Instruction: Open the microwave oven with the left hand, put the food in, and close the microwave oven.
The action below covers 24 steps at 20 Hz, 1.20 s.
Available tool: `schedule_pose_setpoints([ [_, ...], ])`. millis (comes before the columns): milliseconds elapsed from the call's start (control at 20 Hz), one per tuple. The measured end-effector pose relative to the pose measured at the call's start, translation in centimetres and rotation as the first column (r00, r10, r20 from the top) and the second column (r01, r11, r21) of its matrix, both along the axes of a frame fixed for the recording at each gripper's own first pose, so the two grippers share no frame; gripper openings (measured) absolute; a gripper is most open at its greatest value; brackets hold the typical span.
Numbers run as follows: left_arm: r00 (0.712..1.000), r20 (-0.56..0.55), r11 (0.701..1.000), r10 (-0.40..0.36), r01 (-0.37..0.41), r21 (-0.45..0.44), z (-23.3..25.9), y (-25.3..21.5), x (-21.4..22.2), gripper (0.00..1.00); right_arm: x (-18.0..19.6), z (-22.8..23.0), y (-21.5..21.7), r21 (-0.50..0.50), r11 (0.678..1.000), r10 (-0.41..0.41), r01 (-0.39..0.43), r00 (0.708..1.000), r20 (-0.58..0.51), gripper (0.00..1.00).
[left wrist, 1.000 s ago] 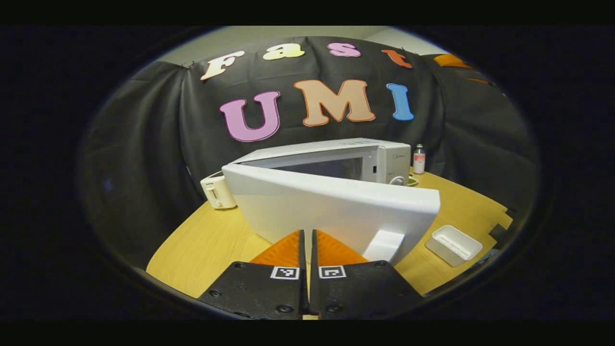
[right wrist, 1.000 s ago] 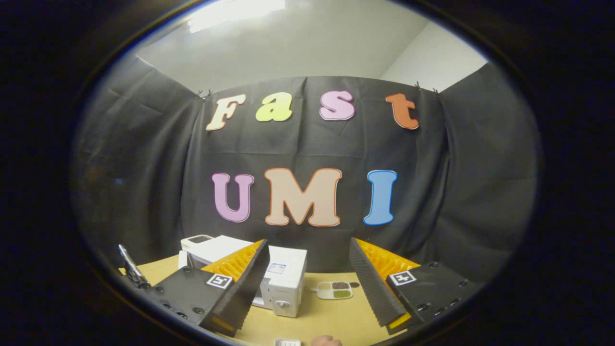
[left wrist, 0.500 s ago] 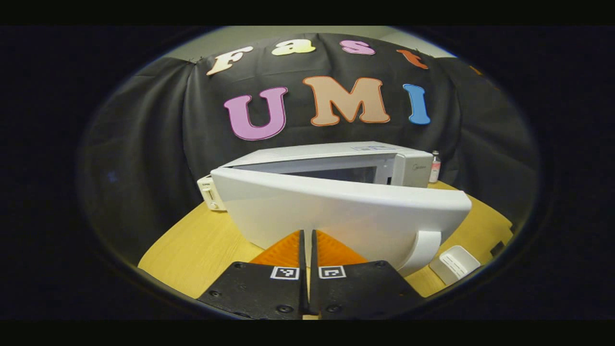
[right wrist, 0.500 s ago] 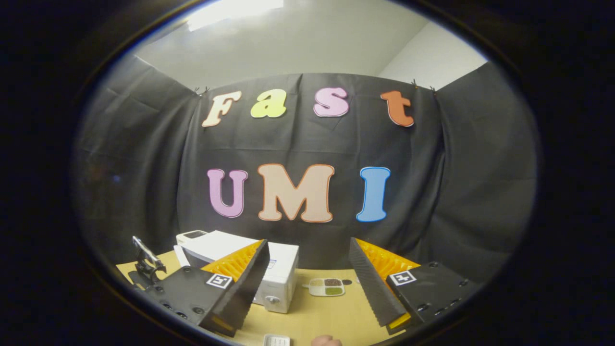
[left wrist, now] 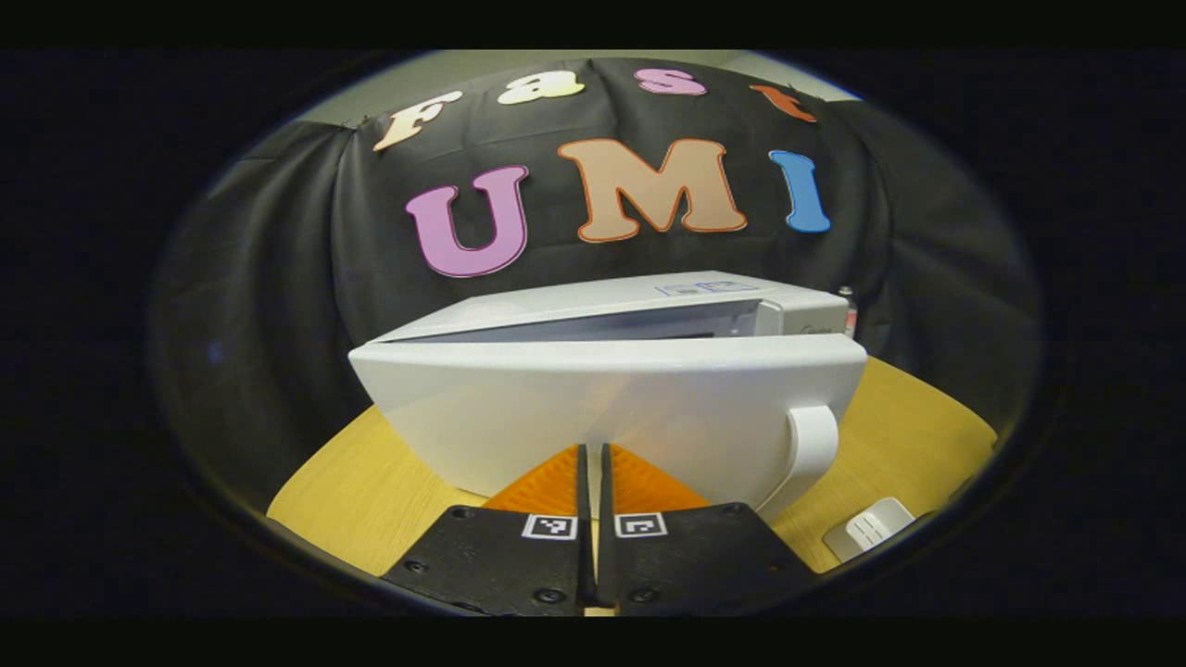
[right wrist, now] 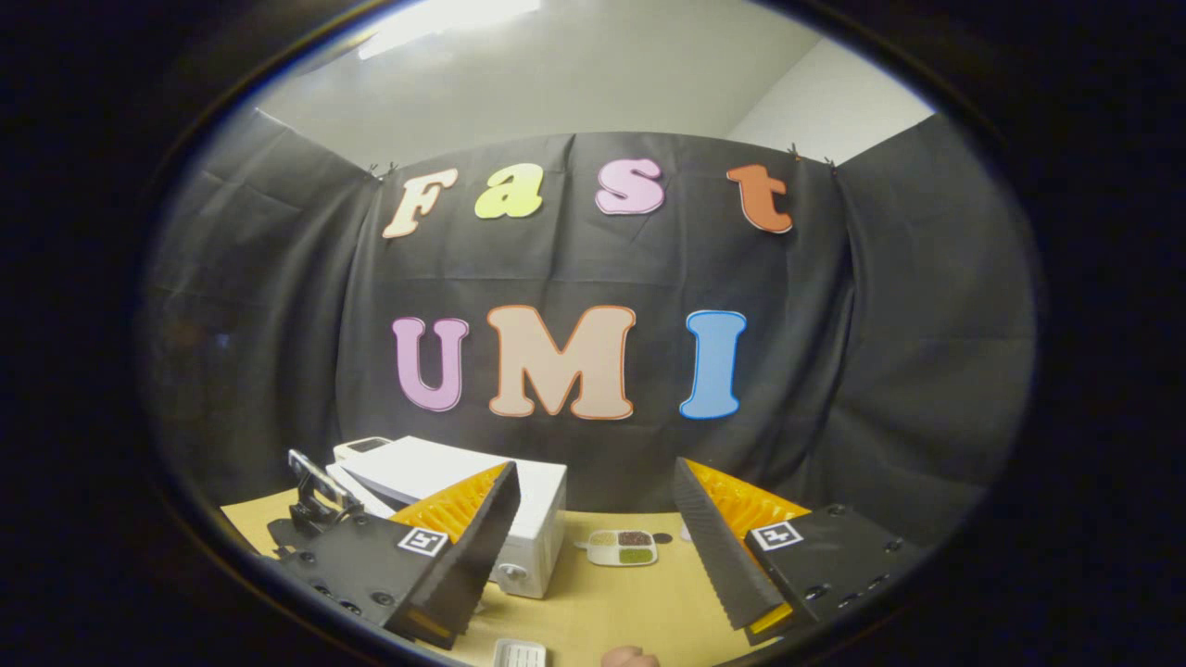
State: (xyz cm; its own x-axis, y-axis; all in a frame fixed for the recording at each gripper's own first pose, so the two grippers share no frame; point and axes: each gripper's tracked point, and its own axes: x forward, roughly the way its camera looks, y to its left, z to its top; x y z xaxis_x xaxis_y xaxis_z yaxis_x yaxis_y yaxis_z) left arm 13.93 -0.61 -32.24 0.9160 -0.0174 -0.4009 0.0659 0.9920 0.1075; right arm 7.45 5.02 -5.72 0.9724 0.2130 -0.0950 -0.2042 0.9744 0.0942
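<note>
In the left gripper view the white microwave [left wrist: 649,296] stands on the wooden table [left wrist: 371,482]. Its door [left wrist: 602,408] hangs slightly ajar, with a narrow gap along the top. The door's handle [left wrist: 811,445] is at the right. My left gripper [left wrist: 593,448] is shut, holding nothing, its tips against the door's outer face. In the right gripper view the microwave [right wrist: 445,472] sits low on the left. A divided plate of food [right wrist: 618,547] lies on the table to its right. My right gripper [right wrist: 593,463] is open, raised and holding nothing.
A small white tray [left wrist: 871,530] lies near the table's front right edge, also seen as the tray [right wrist: 519,653] in the right gripper view. A bottle [left wrist: 849,310] stands behind the microwave. A white toaster [right wrist: 361,447] sits behind its left side. A hand [right wrist: 630,658] shows at the bottom.
The microwave door has swung from wide open to nearly closed with my shut left gripper against it. The toaster is now hidden behind the door. The right gripper stayed open and barely shifted.
</note>
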Motion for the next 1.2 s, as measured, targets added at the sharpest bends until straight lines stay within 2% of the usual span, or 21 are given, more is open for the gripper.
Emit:
schedule_pose_setpoints([
  [650,1.000,0.016,1.000,0.021,-0.021,-0.012,0.7,-1.5,4.7,0.01,1.0,-0.4,-0.8,0.022,1.000,-0.013,0.013,1.000,-0.004,0.96],
  [1200,0.999,0.021,0.998,0.051,-0.050,-0.026,0.7,-1.9,5.0,0.01,1.2,-0.5,-1.1,0.034,0.999,-0.026,0.026,1.000,-0.001,0.96],
])
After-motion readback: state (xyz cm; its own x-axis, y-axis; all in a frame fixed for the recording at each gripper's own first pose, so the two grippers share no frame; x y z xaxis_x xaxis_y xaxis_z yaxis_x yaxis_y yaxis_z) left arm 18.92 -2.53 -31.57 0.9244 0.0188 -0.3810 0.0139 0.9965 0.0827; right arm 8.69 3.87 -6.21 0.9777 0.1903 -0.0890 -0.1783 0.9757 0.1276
